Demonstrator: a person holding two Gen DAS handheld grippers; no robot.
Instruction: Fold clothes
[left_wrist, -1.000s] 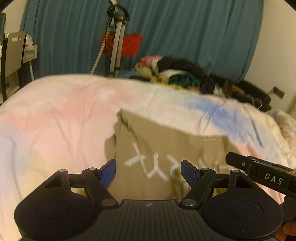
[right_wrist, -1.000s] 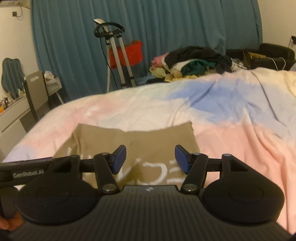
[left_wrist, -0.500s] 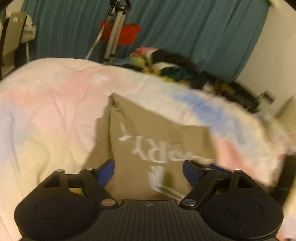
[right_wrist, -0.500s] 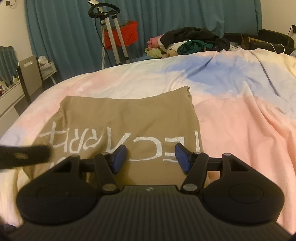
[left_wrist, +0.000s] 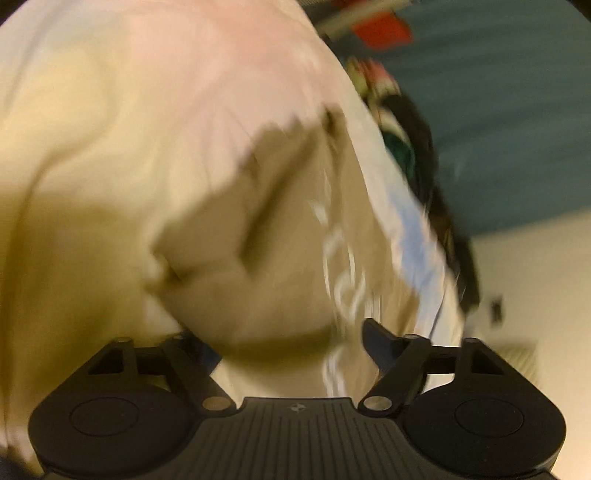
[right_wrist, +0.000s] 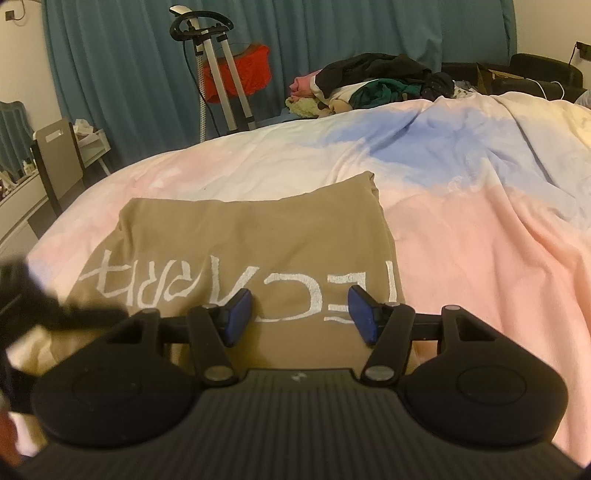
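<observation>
A folded tan shirt (right_wrist: 255, 243) with white lettering lies flat on the pastel bedspread (right_wrist: 480, 221). My right gripper (right_wrist: 299, 314) is open and empty, hovering just above the shirt's near edge. The left gripper shows as a dark blur (right_wrist: 55, 314) at the shirt's left side in the right wrist view. The left wrist view is heavily blurred and tilted: the tan shirt (left_wrist: 280, 240) fills its middle, and my left gripper (left_wrist: 288, 347) is open over the shirt's left edge, holding nothing.
A pile of loose clothes (right_wrist: 369, 85) sits at the far edge of the bed. A garment steamer stand (right_wrist: 218, 74) and a red item (right_wrist: 251, 74) stand before the teal curtain. A chair (right_wrist: 59, 155) and desk are at the left.
The left gripper has swung sharply and rolled toward the shirt's left side, blurring its view. The right gripper has drawn back slightly; the shirt stays flat.
</observation>
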